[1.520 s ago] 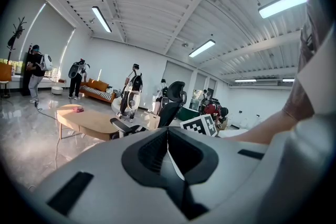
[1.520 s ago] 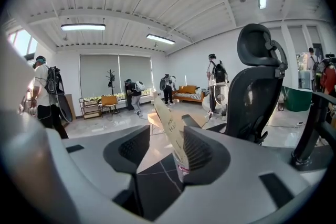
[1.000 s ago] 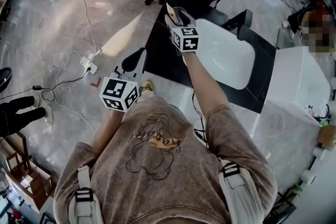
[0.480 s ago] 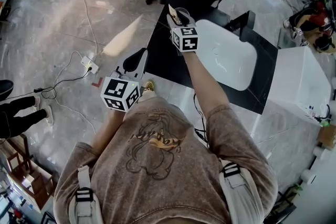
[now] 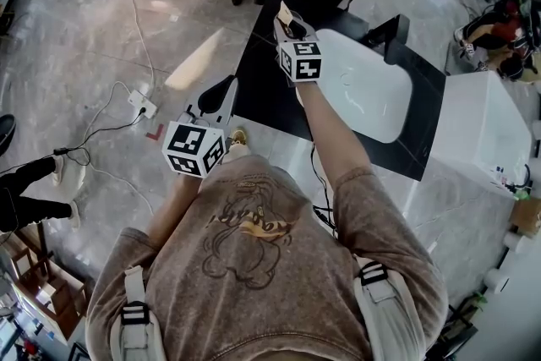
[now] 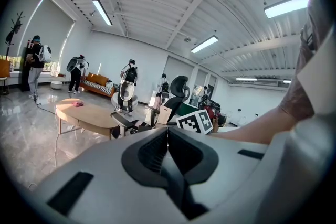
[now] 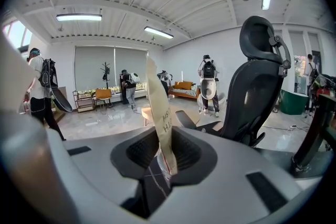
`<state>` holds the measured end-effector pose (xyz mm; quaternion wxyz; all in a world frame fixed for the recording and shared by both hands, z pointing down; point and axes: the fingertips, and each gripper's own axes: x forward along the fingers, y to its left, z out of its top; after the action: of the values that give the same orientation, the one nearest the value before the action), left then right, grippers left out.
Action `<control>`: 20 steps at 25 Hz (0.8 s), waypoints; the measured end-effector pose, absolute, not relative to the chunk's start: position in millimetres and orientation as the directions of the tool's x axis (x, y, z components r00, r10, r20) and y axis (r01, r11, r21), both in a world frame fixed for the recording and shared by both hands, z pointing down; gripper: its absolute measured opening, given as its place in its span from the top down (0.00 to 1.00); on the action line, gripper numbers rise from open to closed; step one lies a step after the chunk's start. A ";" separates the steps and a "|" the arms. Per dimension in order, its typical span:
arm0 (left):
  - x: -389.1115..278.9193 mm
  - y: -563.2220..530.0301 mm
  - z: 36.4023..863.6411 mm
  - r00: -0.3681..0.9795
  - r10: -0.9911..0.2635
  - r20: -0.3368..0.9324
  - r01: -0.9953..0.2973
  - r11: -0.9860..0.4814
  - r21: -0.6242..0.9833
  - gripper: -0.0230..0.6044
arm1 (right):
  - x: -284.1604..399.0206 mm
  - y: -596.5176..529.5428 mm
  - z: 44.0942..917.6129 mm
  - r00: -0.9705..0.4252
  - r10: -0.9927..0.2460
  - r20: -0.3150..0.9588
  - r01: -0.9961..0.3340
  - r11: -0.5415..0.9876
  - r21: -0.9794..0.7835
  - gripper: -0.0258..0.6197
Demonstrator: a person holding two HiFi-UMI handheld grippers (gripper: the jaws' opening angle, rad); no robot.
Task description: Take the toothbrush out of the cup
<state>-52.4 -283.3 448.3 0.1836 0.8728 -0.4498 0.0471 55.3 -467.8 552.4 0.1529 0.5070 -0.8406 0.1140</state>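
**A:** Narrower than a second ago, the right tongs (image 7: pixel 164 152) are closing. The paper-wrapped toothbrush (image 7: pixel 157 107) stands upright between the jaws, and the pads are already against its wrapper.

**B:** And the cup?

**A:** The head view hides it behind the tongs. Low between the jaws something clear shows round the wrapper. That may be its rim, but I can't be sure. I judge the toothbrush isn't out yet.

**B:** So how do you lift it well?

**A:** Let the grip finish first. Paper slips, so the squeeze should reach the handle inside. Then draw straight up along the toothbrush's own line. Pulled sideways, a light cup could tip or ride up off the black tabletop (image 5: pixel 262 89) beside the white washbasin (image 5: pixel 363 89).

**B:** What about the left tongs (image 6: pixel 168 139)?

**A:** Their jaws are together with nothing between them, held low and well apart from the right tongs. They could steady the cup if it drags.
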 end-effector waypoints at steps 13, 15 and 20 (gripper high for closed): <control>-46.4 -277.4 450.1 0.602 -0.760 0.245 -0.794 -0.538 0.283 0.93 | 63.9 -465.4 524.2 -0.433 -0.835 0.339 -0.888 0.459 -0.002 0.84; -44.6 -276.1 449.9 0.606 -0.757 0.243 -0.791 -0.542 0.283 0.93 | 66.8 -465.7 513.4 -0.430 -0.841 0.327 -0.890 0.456 0.002 0.84; -37.3 -271.0 449.1 0.617 -0.750 0.238 -0.783 -0.553 0.286 0.93 | 75.6 -466.3 479.7 -0.429 -0.857 0.285 -0.894 0.448 0.000 0.84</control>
<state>-37.3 -271.0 449.1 0.1843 0.8800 -0.4354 0.0443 75.6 -466.3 479.7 0.1225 0.5199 -0.8420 0.0758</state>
